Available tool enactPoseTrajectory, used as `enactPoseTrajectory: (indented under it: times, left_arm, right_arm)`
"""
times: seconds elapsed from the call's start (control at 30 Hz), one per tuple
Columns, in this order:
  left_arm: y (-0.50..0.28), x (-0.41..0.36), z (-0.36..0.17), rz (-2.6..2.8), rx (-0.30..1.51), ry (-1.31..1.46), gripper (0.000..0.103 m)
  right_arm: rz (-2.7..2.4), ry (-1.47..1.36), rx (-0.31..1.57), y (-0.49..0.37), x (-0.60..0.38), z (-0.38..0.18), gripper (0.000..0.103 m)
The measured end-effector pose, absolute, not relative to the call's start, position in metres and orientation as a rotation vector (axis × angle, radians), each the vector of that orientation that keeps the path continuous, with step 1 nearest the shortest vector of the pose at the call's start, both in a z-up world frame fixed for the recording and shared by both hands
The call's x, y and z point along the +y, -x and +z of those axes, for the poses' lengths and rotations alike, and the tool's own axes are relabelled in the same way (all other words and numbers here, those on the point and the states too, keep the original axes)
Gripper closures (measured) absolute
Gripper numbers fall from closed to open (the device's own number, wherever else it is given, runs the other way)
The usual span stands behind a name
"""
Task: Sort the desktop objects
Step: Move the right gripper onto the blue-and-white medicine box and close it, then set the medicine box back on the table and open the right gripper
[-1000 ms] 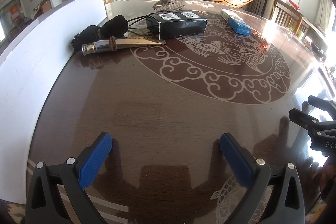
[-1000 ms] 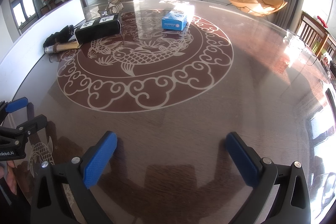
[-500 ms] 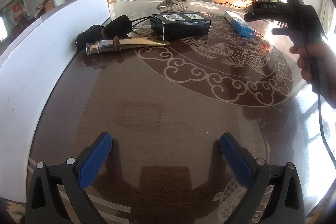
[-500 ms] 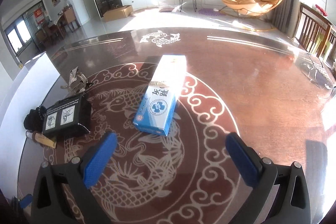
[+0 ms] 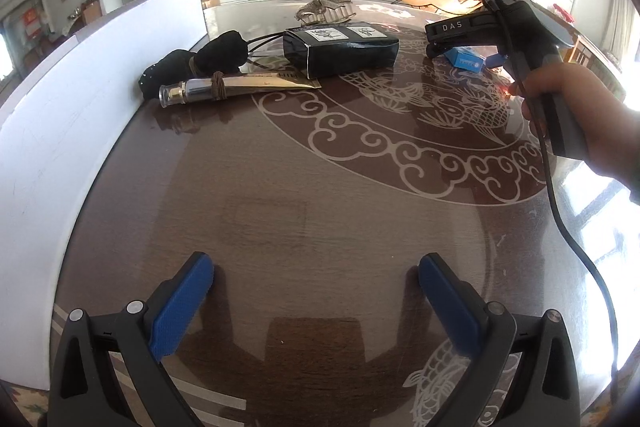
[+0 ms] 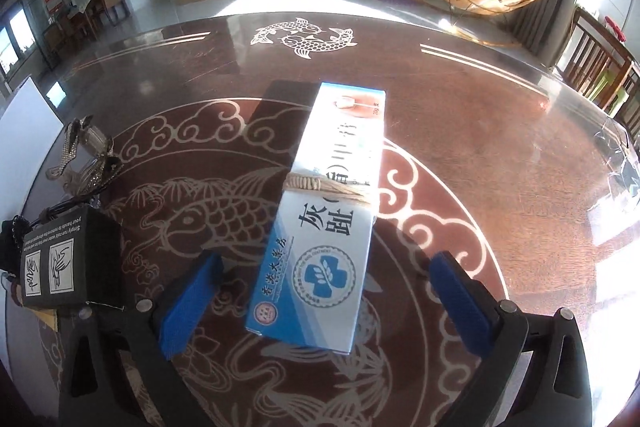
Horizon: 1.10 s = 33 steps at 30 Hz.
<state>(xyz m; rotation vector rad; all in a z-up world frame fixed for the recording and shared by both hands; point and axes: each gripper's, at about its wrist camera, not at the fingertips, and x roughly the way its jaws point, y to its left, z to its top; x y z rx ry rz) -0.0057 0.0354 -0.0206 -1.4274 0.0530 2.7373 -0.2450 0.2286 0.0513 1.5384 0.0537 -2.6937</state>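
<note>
Left wrist view: I held the left gripper low over the near part of the dark table, its blue pads wide apart with nothing between them. To the far left, against the white board, lay a black bundle and, just beside it, a gold tube with a silver cap and a cord tied round it. The black box sat just right of these, with a glittery object farther off. At the right, a hand carried the right gripper's body over the patterned circle; most of the blue box was hidden behind it.

Right wrist view: I had the right gripper spread wide over the blue box, one pad on either side of its near end and neither touching it. The box lay lengthwise, running away from me on the carp motif, with twine wrapped round its middle. Near left stood the black box, close to the left pad; beyond it lay the glittery object and the board's edge. The table right of the blue box was bare.
</note>
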Motion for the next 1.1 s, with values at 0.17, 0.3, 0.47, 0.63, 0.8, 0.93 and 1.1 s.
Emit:
enactPoseTrajectory:
  times: [0.17,0.3,0.47,0.63,0.8,0.93,1.1]
  left_arm:
    - [0.006,0.035,-0.021,2.738,0.053,1.427,0.000]
    - [0.005,0.035,-0.020,2.738,0.052,1.427,0.000]
    - [0.005,0.035,-0.020,2.738,0.052,1.426,0.000]
    - [0.005,0.035,-0.020,2.738,0.052,1.426,0.000]
    - [0.005,0.035,-0.021,2.738,0.052,1.426,0.000]
    - [0.006,0.035,-0.021,2.739,0.052,1.425,0.000]
    - [0.005,0.035,-0.022,2.739,0.053,1.424,0.000]
  right_arm:
    - [-2.691,-1.538,0.053,0.244,0.230,0.051,0.000]
    - [-2.692,-1.556,0.045,0.246,0.229,0.050,0.000]
    - [-2.678,-1.557,0.054,0.246,0.226,0.050,0.000]
    - [-2.673,-1.519,0.073,0.240,0.225,0.050,0.009]
    - [-2.678,-1.442,0.093,0.228,0.222,0.058,0.055]
    - [-2.682,-1.419,0.104,0.216,0.222,0.058,0.060]
    - [-2.653,-1.362,0.140,0.179,0.216,0.057,0.060]
